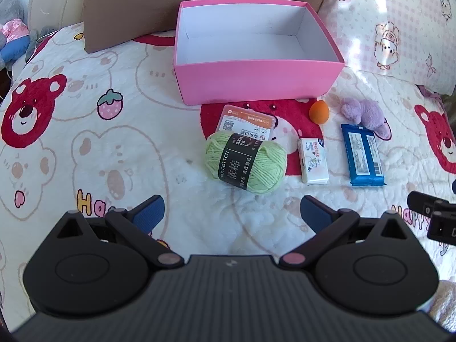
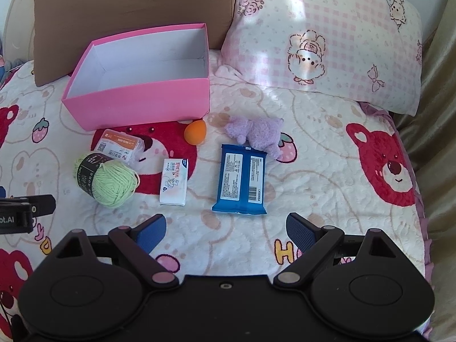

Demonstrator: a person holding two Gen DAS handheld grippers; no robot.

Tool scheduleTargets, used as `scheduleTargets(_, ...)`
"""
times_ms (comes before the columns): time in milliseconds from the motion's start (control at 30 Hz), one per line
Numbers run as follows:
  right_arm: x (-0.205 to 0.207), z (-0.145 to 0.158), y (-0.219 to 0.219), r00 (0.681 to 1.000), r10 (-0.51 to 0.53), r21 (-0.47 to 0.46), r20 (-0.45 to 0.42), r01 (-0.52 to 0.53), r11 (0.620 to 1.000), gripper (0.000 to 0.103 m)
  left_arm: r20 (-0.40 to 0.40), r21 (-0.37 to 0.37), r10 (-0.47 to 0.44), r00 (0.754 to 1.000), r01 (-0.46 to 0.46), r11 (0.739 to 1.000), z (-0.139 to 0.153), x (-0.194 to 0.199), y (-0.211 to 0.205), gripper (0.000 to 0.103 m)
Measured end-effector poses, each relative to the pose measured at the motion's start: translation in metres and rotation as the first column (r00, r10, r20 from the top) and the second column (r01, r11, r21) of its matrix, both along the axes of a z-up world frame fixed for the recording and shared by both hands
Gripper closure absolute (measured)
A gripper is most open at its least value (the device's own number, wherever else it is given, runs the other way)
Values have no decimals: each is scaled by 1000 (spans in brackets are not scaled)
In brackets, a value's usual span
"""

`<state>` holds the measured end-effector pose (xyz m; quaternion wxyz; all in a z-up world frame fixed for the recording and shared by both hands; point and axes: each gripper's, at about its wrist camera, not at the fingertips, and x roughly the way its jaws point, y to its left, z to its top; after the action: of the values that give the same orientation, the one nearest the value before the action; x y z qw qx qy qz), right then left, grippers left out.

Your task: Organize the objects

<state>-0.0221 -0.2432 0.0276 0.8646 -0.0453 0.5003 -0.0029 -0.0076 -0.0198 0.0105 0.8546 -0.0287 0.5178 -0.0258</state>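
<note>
On the bed (image 1: 119, 154) I count: one pink box (image 1: 256, 82), open-topped and empty, standing in front of a brown cushion (image 2: 128, 8); just before it a small plastic case (image 1: 246, 121) with the green yarn ball (image 1: 246, 162) lying against its near edge; an orange sponge (image 1: 319, 111); a purple plush toy (image 2: 256, 134) touching the far end of a blue wipes pack (image 2: 242, 179); a white tissue packet (image 2: 174, 182) between yarn and wipes. My left claw (image 1: 232, 213) hangs wide and empty above the quilt near the yarn; my right claw (image 2: 226, 232) likewise wide and empty, near the wipes.
</note>
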Motion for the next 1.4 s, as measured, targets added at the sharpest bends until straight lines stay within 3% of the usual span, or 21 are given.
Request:
scheduleTargets(867, -3, 3, -11, 999, -51, 50, 14, 50, 997, 10, 8, -5, -2, 1000, 2, 1000, 4, -6, 0, 0)
scheduleTargets(1033, -8, 7, -7, 999, 0, 78, 43, -3, 997, 7, -3, -5, -1, 1000, 1, 1000, 0, -6, 2, 0)
scheduleTargets(1400, -7, 0, 5, 999, 51, 91, -11, -50, 995, 6, -16, -11, 2, 1000, -2, 1000, 0, -3, 4, 0)
